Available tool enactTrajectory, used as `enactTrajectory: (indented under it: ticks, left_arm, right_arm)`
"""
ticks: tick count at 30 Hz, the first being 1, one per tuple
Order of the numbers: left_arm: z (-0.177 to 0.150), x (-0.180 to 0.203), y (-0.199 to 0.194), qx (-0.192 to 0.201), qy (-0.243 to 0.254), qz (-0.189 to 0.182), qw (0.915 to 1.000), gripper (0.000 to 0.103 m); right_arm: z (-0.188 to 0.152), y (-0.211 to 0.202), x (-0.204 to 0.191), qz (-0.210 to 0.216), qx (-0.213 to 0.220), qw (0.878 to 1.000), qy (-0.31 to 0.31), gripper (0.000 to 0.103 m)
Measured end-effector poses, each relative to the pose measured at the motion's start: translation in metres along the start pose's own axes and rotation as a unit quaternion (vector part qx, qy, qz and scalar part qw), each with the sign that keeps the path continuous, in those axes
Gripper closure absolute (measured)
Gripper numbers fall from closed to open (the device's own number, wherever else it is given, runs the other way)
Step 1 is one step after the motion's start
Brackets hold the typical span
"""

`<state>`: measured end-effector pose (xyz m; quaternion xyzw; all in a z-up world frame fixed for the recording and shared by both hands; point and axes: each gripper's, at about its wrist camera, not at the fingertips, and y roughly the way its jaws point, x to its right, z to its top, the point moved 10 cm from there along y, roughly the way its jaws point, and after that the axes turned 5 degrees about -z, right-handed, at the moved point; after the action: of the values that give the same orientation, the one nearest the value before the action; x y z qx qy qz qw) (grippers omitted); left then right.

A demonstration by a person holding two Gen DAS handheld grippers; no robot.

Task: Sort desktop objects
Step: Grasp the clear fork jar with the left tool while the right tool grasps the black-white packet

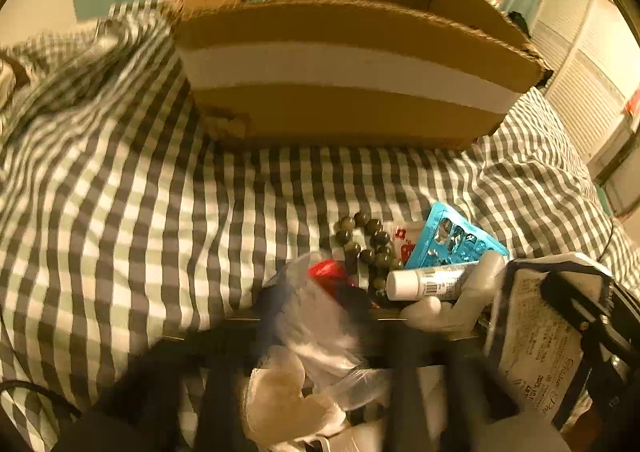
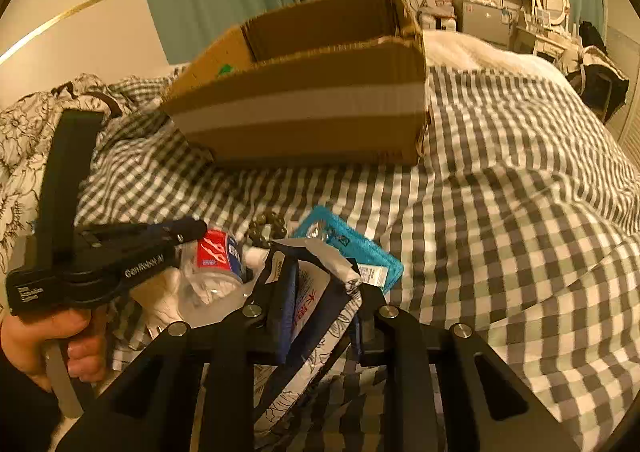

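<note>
Right gripper pinches white packet; left gripper clasps plastic bottle

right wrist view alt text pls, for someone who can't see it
The right tongs pinch a dark-edged printed packet above a checked bedspread, while the left tongs grip a crumpled plastic bottle beside it. A blue blister pack lies just behind, and an open cardboard box sits farther back.
</note>
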<state>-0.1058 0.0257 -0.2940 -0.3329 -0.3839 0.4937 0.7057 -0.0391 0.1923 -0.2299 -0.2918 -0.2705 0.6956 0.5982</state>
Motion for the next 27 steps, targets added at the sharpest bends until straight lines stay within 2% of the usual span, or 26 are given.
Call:
enactTrajectory:
  ticks: [1, 2, 4, 7, 9, 11, 15, 20, 27]
  left_arm:
    - [-0.004, -0.003, 0.004, -0.015, -0.019, -0.006, 0.9997, 0.007]
    - [-0.008, -0.005, 0.007, -0.022, -0.030, -0.009, 0.9993, 0.007]
    - [-0.014, -0.002, 0.017, -0.039, -0.017, -0.002, 0.9991, 0.007]
    - [-0.022, 0.006, 0.032, -0.065, -0.030, -0.026, 0.9971, 0.008]
    - [-0.028, 0.009, 0.049, -0.090, -0.052, -0.055, 0.9931, 0.014]
    - [-0.029, 0.008, 0.059, -0.094, -0.058, -0.057, 0.9922, 0.021]
    - [-0.020, 0.013, 0.045, -0.059, -0.040, -0.055, 0.9959, 0.026]
    - [0.000, 0.013, 0.013, 0.003, -0.015, -0.034, 0.9993, 0.028]
    - [0.035, 0.016, -0.044, 0.101, 0.014, -0.026, 0.9945, 0.028]
  right_arm:
    - [0.002, -0.003, 0.000, 0.001, 0.005, 1.000, 0.000, 0.083]
    - [0.005, -0.006, 0.000, 0.000, 0.012, 1.000, 0.002, 0.083]
    - [0.010, -0.011, 0.001, -0.001, 0.021, 1.000, 0.004, 0.084]
    - [0.018, -0.019, 0.005, 0.000, 0.036, 0.999, 0.009, 0.084]
    - [0.026, -0.025, 0.007, 0.000, 0.047, 0.999, 0.011, 0.084]
    - [0.032, -0.030, 0.009, 0.002, 0.056, 0.998, 0.012, 0.084]
    - [0.043, -0.041, 0.014, 0.002, 0.073, 0.997, 0.017, 0.084]
    - [0.054, -0.058, 0.020, 0.001, 0.094, 0.995, 0.025, 0.084]
    - [0.072, -0.083, 0.022, -0.003, 0.126, 0.992, 0.023, 0.084]
